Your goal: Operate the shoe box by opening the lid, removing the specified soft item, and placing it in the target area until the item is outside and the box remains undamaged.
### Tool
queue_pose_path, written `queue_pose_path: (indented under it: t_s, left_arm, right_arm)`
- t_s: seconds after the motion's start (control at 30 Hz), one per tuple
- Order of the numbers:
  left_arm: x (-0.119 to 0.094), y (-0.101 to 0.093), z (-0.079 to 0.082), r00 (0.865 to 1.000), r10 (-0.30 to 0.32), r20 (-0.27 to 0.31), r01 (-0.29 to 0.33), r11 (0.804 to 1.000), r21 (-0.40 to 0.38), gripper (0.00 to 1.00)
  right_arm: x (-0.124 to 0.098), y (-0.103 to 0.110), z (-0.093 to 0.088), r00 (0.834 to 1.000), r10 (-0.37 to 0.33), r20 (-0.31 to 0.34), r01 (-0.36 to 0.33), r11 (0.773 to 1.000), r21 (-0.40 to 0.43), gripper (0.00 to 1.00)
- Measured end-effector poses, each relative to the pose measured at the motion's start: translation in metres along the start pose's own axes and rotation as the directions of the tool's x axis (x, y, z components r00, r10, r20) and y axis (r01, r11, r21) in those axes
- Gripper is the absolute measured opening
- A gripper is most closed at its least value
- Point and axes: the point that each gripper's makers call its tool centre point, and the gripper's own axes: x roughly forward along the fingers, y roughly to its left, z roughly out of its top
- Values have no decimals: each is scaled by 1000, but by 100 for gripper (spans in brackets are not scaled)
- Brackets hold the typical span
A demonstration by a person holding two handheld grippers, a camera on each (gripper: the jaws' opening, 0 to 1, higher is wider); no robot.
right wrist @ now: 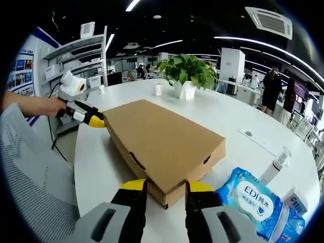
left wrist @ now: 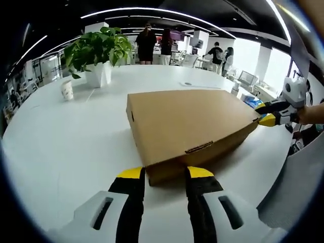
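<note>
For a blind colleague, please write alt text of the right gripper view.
A closed box lies on a white table, its near corner between the open right claw. The left claw meets its far corner; wipes lie right, a plant behind.

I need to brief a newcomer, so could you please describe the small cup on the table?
On the white round table, find the potted plant beyond the cardboard box. The paper cup stands beside its white pot, small, pale and alone.

Open-plan office: big white round table (left wrist: 61, 136) with a potted plant (right wrist: 188, 73) at its far side, ceiling light strips (left wrist: 152, 11) and an AC vent (right wrist: 268, 21), shelving (right wrist: 76, 58) far left, people standing (left wrist: 147, 44) among desks far back.
</note>
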Motion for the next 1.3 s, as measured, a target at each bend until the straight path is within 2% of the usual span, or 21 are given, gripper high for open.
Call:
queue_pose_path:
  t_s: [0.1,0.43,1.3]
  left_arm:
    - [1,0,0,1000,1,-1,-1,1000,5,31]
    - [7,4,6,1000,-3,-9,3,1000,11,31]
    - [39,12,33,999,-27,-35,28,999,21,31]
  right_arm:
    - [1,1,-1,1000,-10,-8,10,1000,-23,26]
    - [2,-3,0,1000,-23,-7,23,1000,-14,26]
    - [18,-34,11,998,-67,-12,68,997,26,27]
